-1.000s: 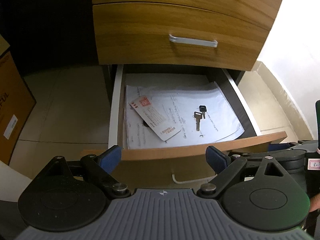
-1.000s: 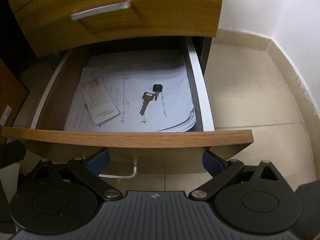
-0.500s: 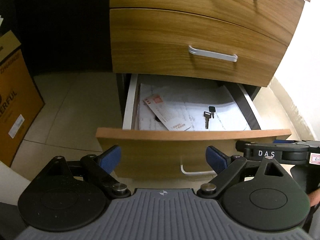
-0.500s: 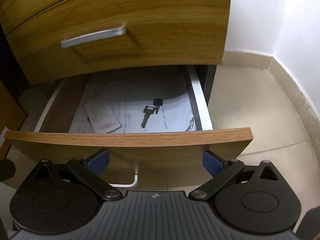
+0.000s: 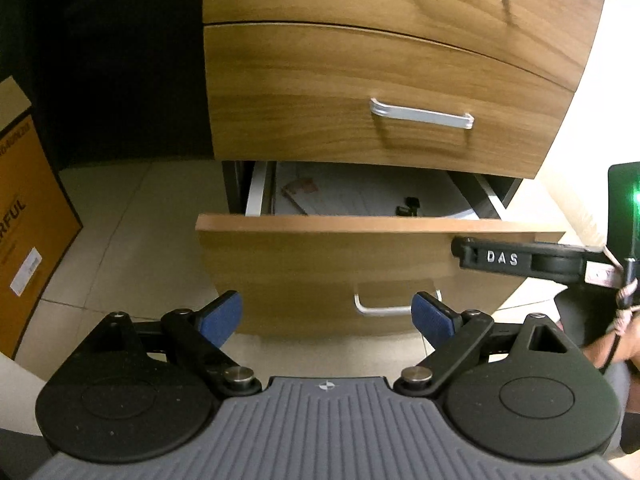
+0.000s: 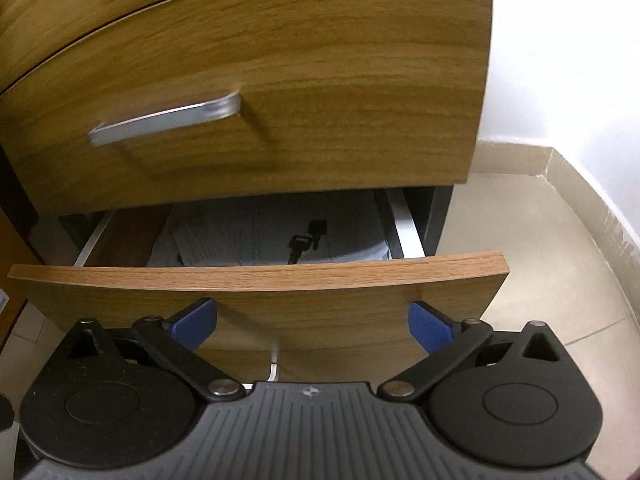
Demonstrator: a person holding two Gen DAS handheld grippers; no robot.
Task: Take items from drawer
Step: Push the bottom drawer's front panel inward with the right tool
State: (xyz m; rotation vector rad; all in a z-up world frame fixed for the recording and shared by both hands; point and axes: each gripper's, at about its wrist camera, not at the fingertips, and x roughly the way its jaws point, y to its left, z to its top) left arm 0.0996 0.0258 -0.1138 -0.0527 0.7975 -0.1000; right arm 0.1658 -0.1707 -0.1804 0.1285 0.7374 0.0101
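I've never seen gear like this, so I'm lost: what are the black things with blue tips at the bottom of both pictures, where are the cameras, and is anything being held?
There is no robot here. A person holds a hand tool with a two-finger claw in each hand, and each tool has a wide-angle camera looking forward along its fingers. One picture comes from the left claw, the other from the right claw. The blue tips are the finger pads.

Both point at a wooden cabinet whose bottom drawer is pulled partly out. Inside lie white papers, a set of keys and a red-printed envelope.

Nothing is held: both claws stand wide open in front of the drawer. In the left view, the black bar marked DAS is the side of the right-hand tool.
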